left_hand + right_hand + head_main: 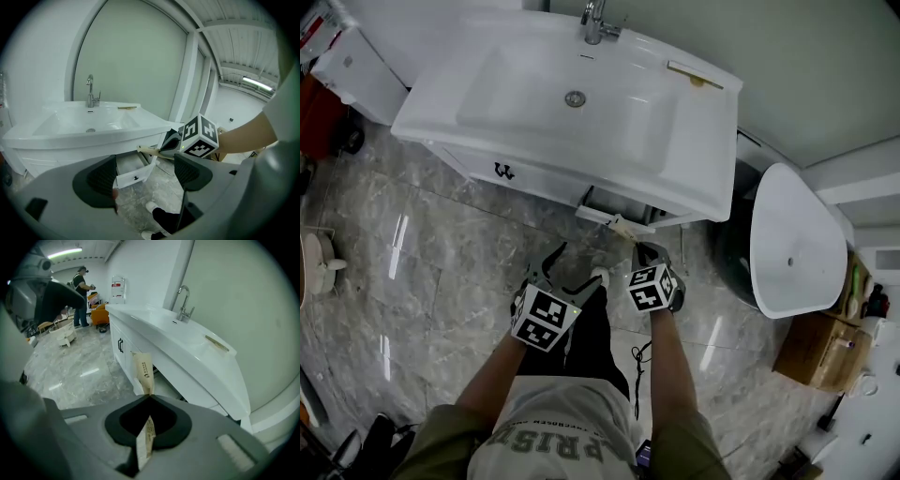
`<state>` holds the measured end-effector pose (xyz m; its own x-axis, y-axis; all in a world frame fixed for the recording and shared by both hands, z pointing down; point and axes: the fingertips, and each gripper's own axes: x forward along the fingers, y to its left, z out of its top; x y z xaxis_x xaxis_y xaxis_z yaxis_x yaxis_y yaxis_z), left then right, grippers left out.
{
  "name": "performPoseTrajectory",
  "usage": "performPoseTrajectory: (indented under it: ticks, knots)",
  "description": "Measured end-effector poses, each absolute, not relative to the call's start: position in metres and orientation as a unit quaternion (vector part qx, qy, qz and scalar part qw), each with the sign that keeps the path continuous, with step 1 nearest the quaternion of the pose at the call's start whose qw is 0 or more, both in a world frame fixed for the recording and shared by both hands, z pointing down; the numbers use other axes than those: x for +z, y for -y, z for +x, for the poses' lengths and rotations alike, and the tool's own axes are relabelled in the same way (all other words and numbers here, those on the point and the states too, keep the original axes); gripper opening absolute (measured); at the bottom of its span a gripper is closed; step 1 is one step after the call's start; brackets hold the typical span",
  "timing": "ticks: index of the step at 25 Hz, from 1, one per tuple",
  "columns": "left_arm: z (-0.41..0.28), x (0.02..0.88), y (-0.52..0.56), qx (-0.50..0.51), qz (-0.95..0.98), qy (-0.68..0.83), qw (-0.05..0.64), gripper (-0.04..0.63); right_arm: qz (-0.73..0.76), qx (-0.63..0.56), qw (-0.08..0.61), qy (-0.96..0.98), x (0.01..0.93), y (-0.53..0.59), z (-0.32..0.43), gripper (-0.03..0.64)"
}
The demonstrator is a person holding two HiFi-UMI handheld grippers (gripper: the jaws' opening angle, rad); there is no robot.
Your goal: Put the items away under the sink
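My right gripper [643,250] [149,397] is shut on a slim beige paper packet [143,372] [624,228] [151,151]. It holds the packet just in front of the open drawer [609,208] [134,174] under the white sink [572,89]. A second slim beige packet [694,74] [216,343] lies on the sink's back right rim. Left of the right gripper, my left gripper [567,272] [145,176] hangs above the floor. It stands open with nothing between its pads [97,180].
A faucet [595,23] stands at the back of the sink. A white oval tub [795,239] and a wooden box [820,352] are to the right. The cabinet door [502,171] left of the drawer is closed. A person [82,284] stands far off on the marble floor.
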<state>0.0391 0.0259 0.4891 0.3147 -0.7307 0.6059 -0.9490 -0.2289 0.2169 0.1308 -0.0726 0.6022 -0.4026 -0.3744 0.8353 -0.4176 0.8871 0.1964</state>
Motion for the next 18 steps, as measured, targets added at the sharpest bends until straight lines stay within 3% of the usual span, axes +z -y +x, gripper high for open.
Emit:
performPoseTrajectory:
  ticks: [18]
  knots:
    - [0.033, 0.564, 0.016, 0.200, 0.753, 0.558, 0.285, 0.371, 0.208, -0.124, 0.502, 0.830, 0.708, 0.143, 0.094, 0.002]
